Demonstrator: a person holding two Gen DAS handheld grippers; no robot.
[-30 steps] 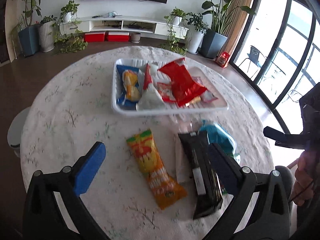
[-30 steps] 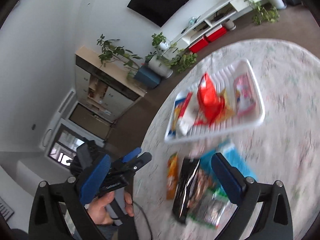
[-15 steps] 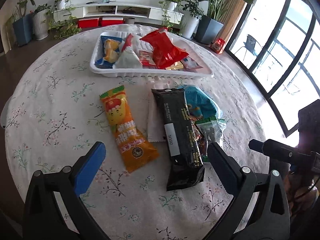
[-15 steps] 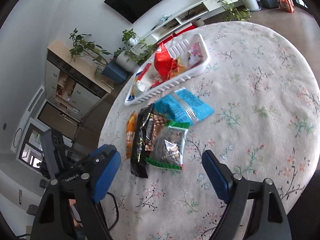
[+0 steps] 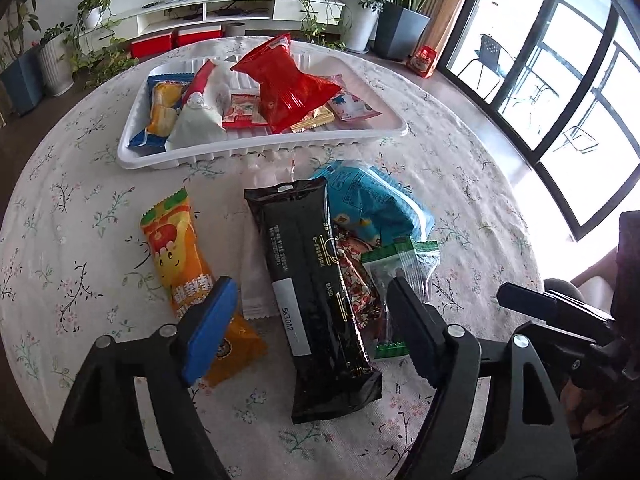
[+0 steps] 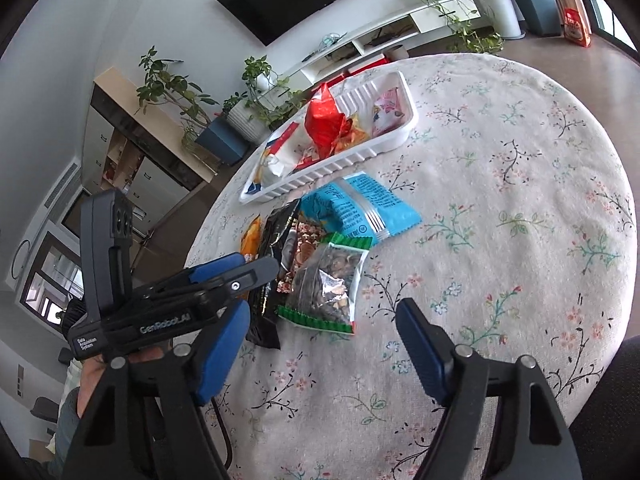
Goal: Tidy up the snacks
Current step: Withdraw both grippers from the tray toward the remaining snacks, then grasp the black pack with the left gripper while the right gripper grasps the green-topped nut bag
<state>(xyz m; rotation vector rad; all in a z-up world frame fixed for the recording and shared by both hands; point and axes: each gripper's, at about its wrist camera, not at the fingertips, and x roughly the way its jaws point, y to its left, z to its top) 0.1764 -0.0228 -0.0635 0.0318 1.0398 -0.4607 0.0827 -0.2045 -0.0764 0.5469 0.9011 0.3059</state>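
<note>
Across mid-frame of the left wrist view, loose snacks lie on the floral tabletop [image 5: 80,208]: orange pack [image 5: 188,264] at left, long black pack [image 5: 316,296] in centre, blue pack [image 5: 376,204] & green-edged clear bag [image 5: 404,264] to its right. Upper frame: white tray [image 5: 256,148] w/ red bag [image 5: 284,84] + other packs. Left gripper [image 5: 310,332] jaws spread, either side of black pack; right gripper [image 6: 322,352] jaws spread, nothing between, low in its frame.

Colours and patterns

Tablecloth [image 5: 80,184]: white, floral sprigs. Tray [image 5: 256,148]: white. Packets: orange [image 5: 180,256], black [image 5: 316,292], light blue [image 5: 372,200], red [image 5: 284,84].
</note>
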